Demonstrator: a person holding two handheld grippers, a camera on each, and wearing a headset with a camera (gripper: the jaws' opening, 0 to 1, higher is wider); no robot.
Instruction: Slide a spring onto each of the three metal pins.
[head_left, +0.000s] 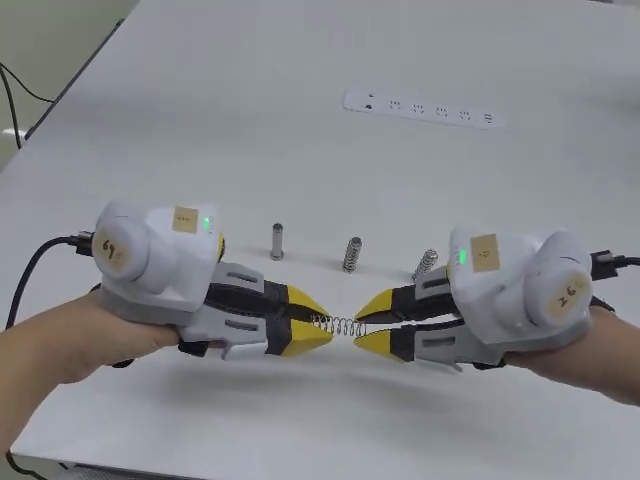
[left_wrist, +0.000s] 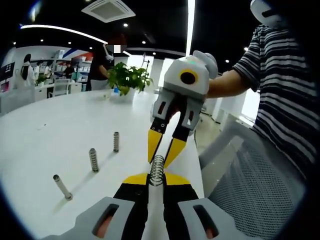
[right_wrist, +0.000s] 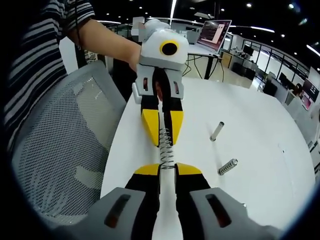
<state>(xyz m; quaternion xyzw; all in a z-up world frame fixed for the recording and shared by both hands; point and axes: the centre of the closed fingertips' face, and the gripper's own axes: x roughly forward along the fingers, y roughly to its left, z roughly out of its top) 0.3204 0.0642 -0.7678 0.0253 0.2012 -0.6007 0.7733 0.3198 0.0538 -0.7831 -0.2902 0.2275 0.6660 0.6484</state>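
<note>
Nearest, left gripper (head_left: 325, 330) and right gripper (head_left: 360, 327) meet tip to tip, jaws pinched shut on opposite ends of a spring (head_left: 343, 325) lying level, left to right, above the worktop (head_left: 300, 100). Beyond stand a bare pin (head_left: 277, 241) and two spring-covered pins (head_left: 352, 254) (head_left: 427, 263).

The head view looks steeply down, close over the white table (head_left: 250, 100). The left gripper view faces the right gripper (left_wrist: 161, 159) closely, and the right gripper view faces the left gripper (right_wrist: 161, 141). All three share the spring (head_left: 342, 325) and probably one bare pin (head_left: 277, 241).
</note>
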